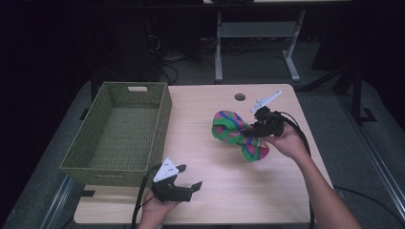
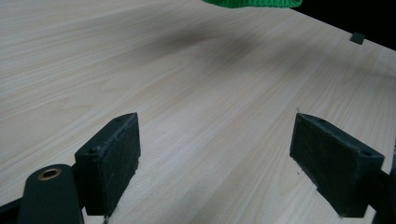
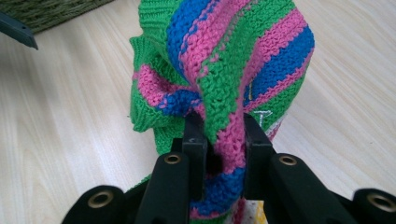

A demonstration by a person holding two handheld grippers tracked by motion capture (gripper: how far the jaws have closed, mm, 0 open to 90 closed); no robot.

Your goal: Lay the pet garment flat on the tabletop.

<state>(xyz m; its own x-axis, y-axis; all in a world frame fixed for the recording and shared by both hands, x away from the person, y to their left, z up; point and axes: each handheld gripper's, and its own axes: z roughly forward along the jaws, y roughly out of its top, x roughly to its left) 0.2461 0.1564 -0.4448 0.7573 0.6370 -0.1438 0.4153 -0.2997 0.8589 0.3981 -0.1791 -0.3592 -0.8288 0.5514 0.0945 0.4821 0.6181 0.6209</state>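
Knitwear in green, pink and blue stripes (image 3: 224, 70) sat pinched in the right claw (image 1: 252, 131), lifted above the surface (image 1: 210, 157). The left claw (image 1: 184, 183) gaped wide near the front edge, beside the basket (image 1: 119, 133), bare wood ahead.

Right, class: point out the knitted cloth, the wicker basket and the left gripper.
knitted cloth (image 1: 228, 126): high view, on its striped upper bulge.
wicker basket (image 1: 164, 114): high view, on its right wall.
left gripper (image 1: 189, 177): high view, midway between its open fingertips.
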